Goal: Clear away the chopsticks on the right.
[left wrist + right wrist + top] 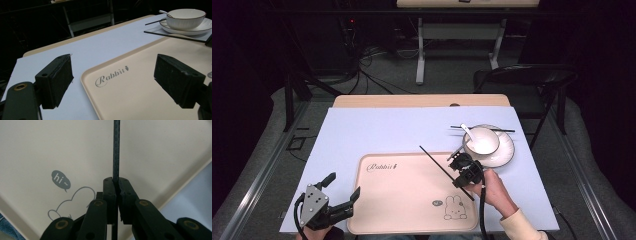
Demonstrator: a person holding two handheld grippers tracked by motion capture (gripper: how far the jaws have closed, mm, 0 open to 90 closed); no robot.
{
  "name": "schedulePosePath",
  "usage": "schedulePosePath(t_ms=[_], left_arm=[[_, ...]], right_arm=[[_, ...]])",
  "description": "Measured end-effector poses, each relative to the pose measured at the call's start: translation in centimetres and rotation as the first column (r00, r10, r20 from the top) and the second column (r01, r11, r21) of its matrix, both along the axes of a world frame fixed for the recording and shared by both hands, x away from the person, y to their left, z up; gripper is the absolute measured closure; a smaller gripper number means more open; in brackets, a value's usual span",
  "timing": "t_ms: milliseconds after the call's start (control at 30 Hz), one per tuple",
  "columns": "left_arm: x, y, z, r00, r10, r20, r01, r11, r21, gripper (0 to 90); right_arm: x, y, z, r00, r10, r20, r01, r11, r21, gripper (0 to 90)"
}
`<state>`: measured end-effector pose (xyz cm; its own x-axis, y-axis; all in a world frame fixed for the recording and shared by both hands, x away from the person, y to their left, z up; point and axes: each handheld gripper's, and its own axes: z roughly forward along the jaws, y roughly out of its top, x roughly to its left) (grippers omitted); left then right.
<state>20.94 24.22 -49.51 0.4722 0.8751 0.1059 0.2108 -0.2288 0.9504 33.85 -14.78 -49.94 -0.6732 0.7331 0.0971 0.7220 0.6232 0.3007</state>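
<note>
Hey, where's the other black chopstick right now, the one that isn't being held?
In the high view the loose chopstick lies at the table's far right, across the back rim of the plate behind the bowl and spoon.

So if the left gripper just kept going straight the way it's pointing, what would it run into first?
Probably the tray: the open left gripper points low across its near corner, one of its fingers already over it. Beyond lie a black chopstick and the plate with the bowl. Depth is uncertain.
</note>
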Motion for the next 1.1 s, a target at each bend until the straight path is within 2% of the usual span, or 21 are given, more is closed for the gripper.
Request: schedulePosePath(t_ms=[67,133,267,333,500,633,733,767,800,833,867,900,933,967,1000,1033,1067,1100], left_arm=[[0.0,0.0,0.0,1.0000,0.001,0.001,-0.001,1.0000,-0.002,15.4],[0.0,-0.1,0.0,1.0000,0.000,0.000,0.000,1.0000,0.003,15.4],[0.0,-0.1,0.0,1.0000,0.001,0.004,-0.001,1.0000,0.000,15.4],[0.0,-0.1,0.0,1.0000,0.002,0.002,-0.002,1.0000,0.002,15.4],[0.0,0.0,0.0,1.0000,-0.002,0.000,0.002,1.0000,0.002,15.4],[0.0,-0.1,0.0,1.0000,0.003,0.007,-0.003,1.0000,0.003,15.4],[0.0,-0.1,0.0,1.0000,0.001,0.005,-0.001,1.0000,0.006,15.4],[0.0,-0.1,0.0,1.0000,0.002,0.005,-0.003,1.0000,0.007,15.4],[0.0,-0.1,0.0,1.0000,0.002,0.005,-0.003,1.0000,0.007,15.4],[0.0,-0.1,0.0,1.0000,-0.005,0.000,0.005,0.9999,0.010,15.4],[-0.1,-0.1,0.0,1.0000,-0.001,0.001,0.001,1.0000,0.007,15.4],[-0.1,0.0,0.0,1.0000,-0.004,0.001,0.004,1.0000,0.006,15.4],[-0.1,0.0,0.0,1.0000,-0.002,0.006,0.002,1.0000,0.006,15.4],[-0.1,-0.1,0.0,1.0000,-0.003,0.005,0.003,1.0000,0.005,15.4],[-0.1,-0.1,0.0,1.0000,-0.005,0.006,0.005,1.0000,0.008,15.4],[-0.1,-0.1,0.0,1.0000,-0.005,0.006,0.005,1.0000,0.008,15.4],[-0.1,0.0,0.0,1.0000,-0.004,0.006,0.004,1.0000,0.009,15.4],[-0.1,0.0,0.0,1.0000,-0.004,0.006,0.004,0.9999,0.010,15.4]], right_arm=[[-0.1,0.0,-0.3,1.0000,-0.006,-0.005,0.006,1.0000,-0.002,85.2],[-0.1,0.2,-1.0,0.9999,-0.009,-0.010,0.009,0.9997,-0.023,85.1],[-0.1,0.8,-1.4,0.9999,-0.006,-0.013,0.005,0.9985,-0.055,85.0],[-0.1,0.9,-1.6,1.0000,-0.001,-0.006,0.000,0.9985,-0.055,85.0],[-0.2,1.5,-2.0,0.9999,0.005,0.012,-0.004,0.9944,-0.105,84.8],[-0.3,1.7,-2.3,0.9998,0.013,0.017,-0.011,0.9931,-0.117,84.0],[-0.1,1.6,-2.4,0.9995,0.025,0.017,-0.023,0.9916,-0.127,76.5],[-0.1,1.6,-2.4,0.9996,0.020,0.021,-0.018,0.9928,-0.118,70.8],[-0.1,1.6,-2.4,0.9996,0.020,0.021,-0.018,0.9928,-0.118,70.8],[-0.1,1.5,-2.3,0.9997,0.014,0.019,-0.012,0.9935,-0.113,64.4],[-0.1,1.2,-1.9,0.9995,0.029,0.017,-0.027,0.9944,-0.102,52.6],[-0.1,1.2,-1.9,0.9995,0.029,0.017,-0.027,0.9944,-0.102,52.6],[-0.1,1.0,-1.7,0.9995,0.025,0.020,-0.023,0.9953,-0.094,47.3],[-0.1,0.8,-1.4,0.9987,0.035,0.038,-0.032,0.9959,-0.085,39.9],[-0.2,0.3,-0.7,0.9973,0.050,0.054,-0.046,0.9963,-0.073,26.7],[-0.2,0.1,-0.5,0.9961,0.066,0.058,-0.062,0.9961,-0.062,21.5],[-0.2,0.1,-0.5,0.9961,0.066,0.058,-0.062,0.9961,-0.062,21.5],[-0.3,-0.6,0.2,0.9939,0.085,0.071,-0.082,0.9958,-0.041,14.0]])
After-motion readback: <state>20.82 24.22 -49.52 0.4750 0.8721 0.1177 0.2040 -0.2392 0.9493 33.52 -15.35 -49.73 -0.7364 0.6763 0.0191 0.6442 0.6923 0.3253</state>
